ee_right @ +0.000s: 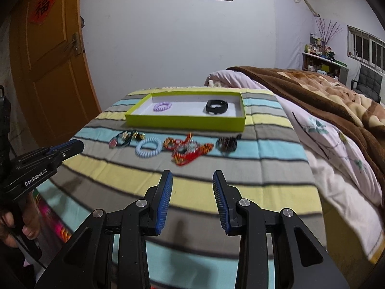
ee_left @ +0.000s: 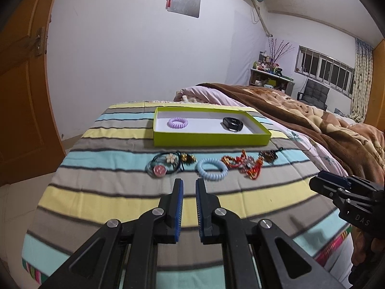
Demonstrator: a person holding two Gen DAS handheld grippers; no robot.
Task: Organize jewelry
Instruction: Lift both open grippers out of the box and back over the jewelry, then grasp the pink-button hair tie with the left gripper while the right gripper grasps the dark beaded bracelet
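Note:
A lime-green box sits on the striped cloth and holds a purple coil hair tie and a black wristband. In a row in front of it lie dark hair ties with a flower and a pink disc, a light-blue coil hair tie, a red beaded ornament and a dark beaded bracelet. My left gripper hovers short of the row, its jaws a narrow gap apart with nothing between them. My right gripper stands wide open and empty, short of the red beaded ornament.
The striped cloth covers a raised surface that drops off at left and front. A bed with a brown blanket adjoins on the right. An orange door stands at the left. A hand holds the left gripper's handle.

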